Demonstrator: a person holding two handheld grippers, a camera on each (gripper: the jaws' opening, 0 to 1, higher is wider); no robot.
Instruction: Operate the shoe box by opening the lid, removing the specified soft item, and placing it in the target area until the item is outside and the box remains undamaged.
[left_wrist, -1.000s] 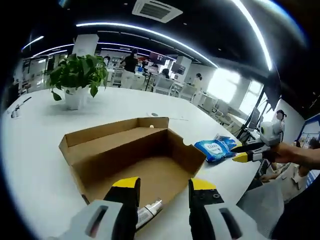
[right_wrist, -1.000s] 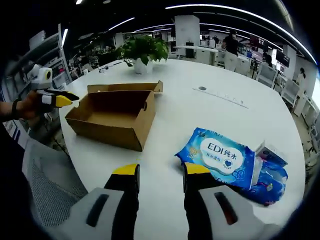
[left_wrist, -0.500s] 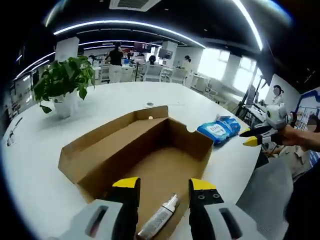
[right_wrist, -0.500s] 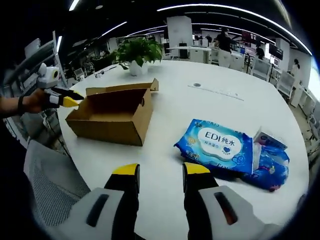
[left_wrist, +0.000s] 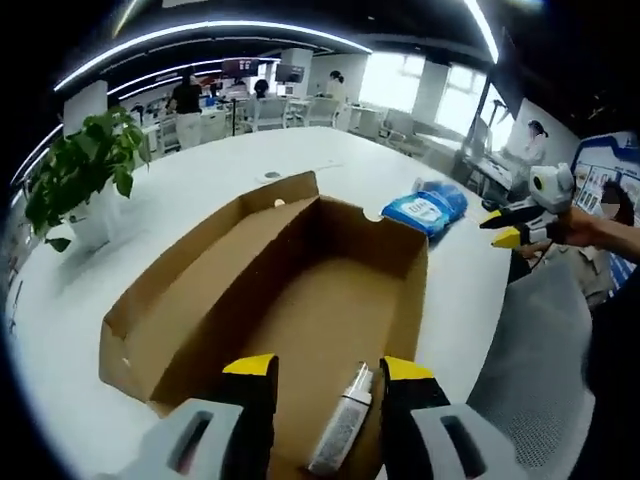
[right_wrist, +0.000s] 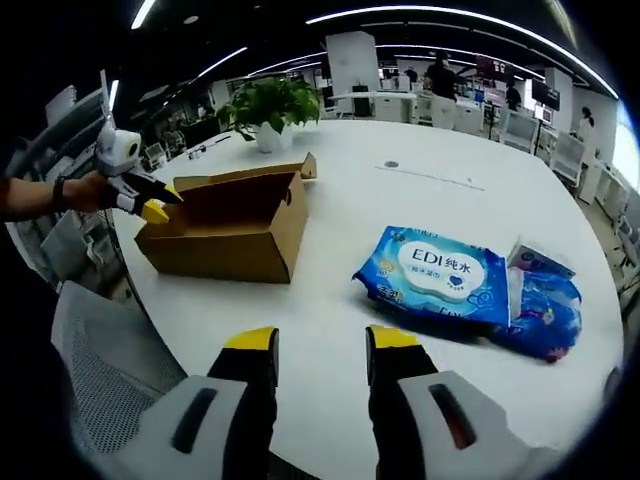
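Note:
The brown cardboard shoe box (left_wrist: 330, 300) lies open on the white table, its lid (left_wrist: 200, 280) folded out to the left. A silver-white tube (left_wrist: 343, 428) lies on the box floor at the near end. My left gripper (left_wrist: 328, 378) hovers open just above that end, with the tube between its jaws in the view. In the right gripper view the same box (right_wrist: 230, 230) shows with the left gripper (right_wrist: 142, 200) at its far left end. A blue wipes pack (right_wrist: 440, 275) lies on the table ahead of my open right gripper (right_wrist: 320, 345), which holds nothing.
A second blue pack (right_wrist: 545, 310) lies against the wipes pack. A potted plant (right_wrist: 270, 105) stands at the back of the table. A grey mesh chair (right_wrist: 120, 390) sits at the table's near edge. The right gripper (left_wrist: 515, 225), held by a hand, shows off the table's edge.
My left gripper has come forward over the box's near end and tipped down, so the tube now lies between its jaws. The right gripper has barely shifted.

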